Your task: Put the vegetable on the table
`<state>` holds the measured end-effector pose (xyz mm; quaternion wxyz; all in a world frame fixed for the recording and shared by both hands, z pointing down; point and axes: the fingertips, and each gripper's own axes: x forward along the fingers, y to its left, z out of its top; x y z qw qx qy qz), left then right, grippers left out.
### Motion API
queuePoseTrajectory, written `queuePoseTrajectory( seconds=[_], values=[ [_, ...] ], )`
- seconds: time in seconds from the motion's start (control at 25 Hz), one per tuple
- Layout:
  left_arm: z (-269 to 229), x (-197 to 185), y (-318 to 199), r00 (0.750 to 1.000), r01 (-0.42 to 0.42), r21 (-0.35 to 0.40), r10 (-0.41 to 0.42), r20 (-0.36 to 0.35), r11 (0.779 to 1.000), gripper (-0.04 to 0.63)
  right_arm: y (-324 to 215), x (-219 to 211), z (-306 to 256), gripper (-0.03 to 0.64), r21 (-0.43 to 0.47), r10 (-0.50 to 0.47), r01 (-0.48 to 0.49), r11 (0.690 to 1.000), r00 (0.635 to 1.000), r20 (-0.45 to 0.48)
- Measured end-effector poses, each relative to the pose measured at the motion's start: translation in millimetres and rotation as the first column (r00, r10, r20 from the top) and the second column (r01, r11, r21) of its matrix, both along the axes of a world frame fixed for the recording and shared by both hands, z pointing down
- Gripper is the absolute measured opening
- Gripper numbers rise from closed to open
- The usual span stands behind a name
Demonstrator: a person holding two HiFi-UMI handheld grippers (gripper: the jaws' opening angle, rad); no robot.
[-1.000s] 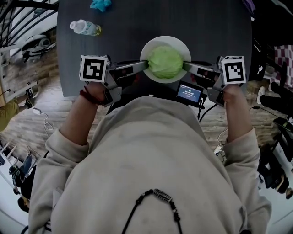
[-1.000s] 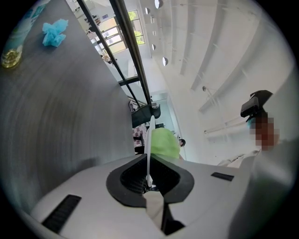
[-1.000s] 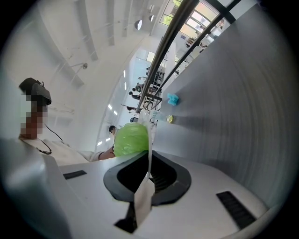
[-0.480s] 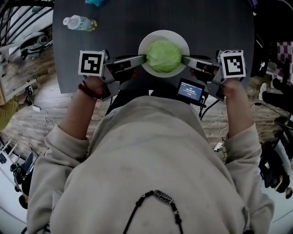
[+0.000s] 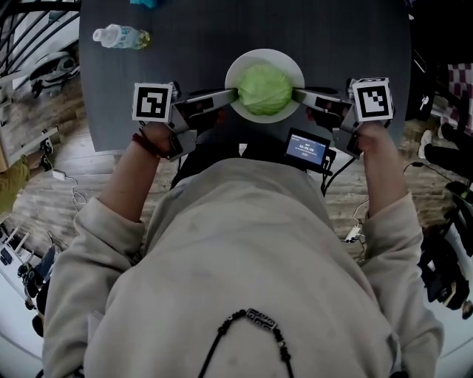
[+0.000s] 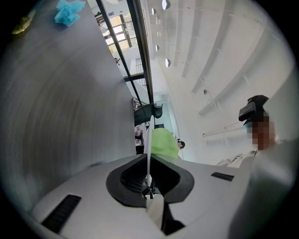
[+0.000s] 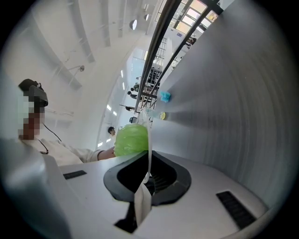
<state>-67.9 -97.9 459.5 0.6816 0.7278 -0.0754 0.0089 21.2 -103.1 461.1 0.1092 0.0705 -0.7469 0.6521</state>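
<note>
two claws clamping one plate, cabbage riding on it

no writing is coming through clearly: the small lit screen [image 5: 307,148] just behind the right claw [image 5: 295,94] is showing text too small to read, and the label on the clear plastic bottle [image 5: 120,35], well out beyond the left claw [image 5: 233,94], is staying illegible. the cube [image 5: 153,102] on the left claw and the cube [image 5: 372,99] on the right one are each showing a black-and-white square marker.

both claws are clenching the thin rim of a round white plate [image 5: 240,68], one on each side, with their jaws pinching the edge between dark ribbed pads. a pale green cabbage [image 5: 264,89], rounded and leafy, is sitting on the plate, directly between the two claw tips.

beneath the claws and plate a dark grey matte table [image 5: 222,29] is spreading out. a crumpled blue cloth [image 6: 69,11] is lying at its far side, well apart from the left claw. wooden plank floor [image 5: 44,170] is showing to the left of the table.
</note>
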Motion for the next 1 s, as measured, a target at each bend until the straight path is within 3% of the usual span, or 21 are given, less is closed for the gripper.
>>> queuePoseTrajectory(
  seconds=[1.0],
  values=[
    [52.7,7.9,3.2,0.999,0.030,-0.052,-0.029,0.012,0.998,0.020,4.6,10.0,48.8,0.028,-0.041,0.034,-0.034,0.999,0.999,-0.016]
  ],
)
